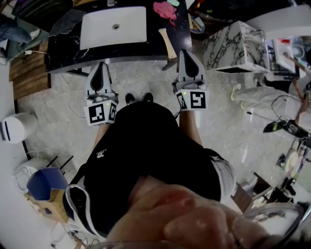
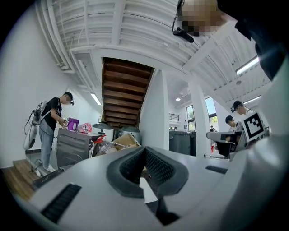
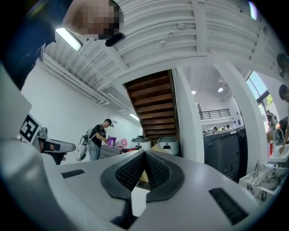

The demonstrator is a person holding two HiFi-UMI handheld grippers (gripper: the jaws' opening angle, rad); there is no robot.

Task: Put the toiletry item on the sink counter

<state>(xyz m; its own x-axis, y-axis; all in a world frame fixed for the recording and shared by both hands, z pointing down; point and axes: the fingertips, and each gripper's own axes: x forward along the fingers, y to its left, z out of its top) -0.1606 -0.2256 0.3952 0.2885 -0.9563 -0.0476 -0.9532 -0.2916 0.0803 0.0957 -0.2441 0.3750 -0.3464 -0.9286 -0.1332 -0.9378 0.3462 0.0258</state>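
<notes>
In the head view a black sink counter with a white basin stands ahead of me. A pale wooden-handled item lies near the counter's front right edge, and a pink cloth-like thing lies behind it. My left gripper is held just short of the counter's front edge, shut and empty. My right gripper points at the counter's right end, close to the wooden item, also shut with nothing in it. Both gripper views look upward at the room, with the left gripper and the right gripper closed at their tips.
A marble-patterned box stands right of the counter. A white round bin and a blue bin sit at the left. Cables and clutter lie on the floor at the right. A person stands at a far cabinet.
</notes>
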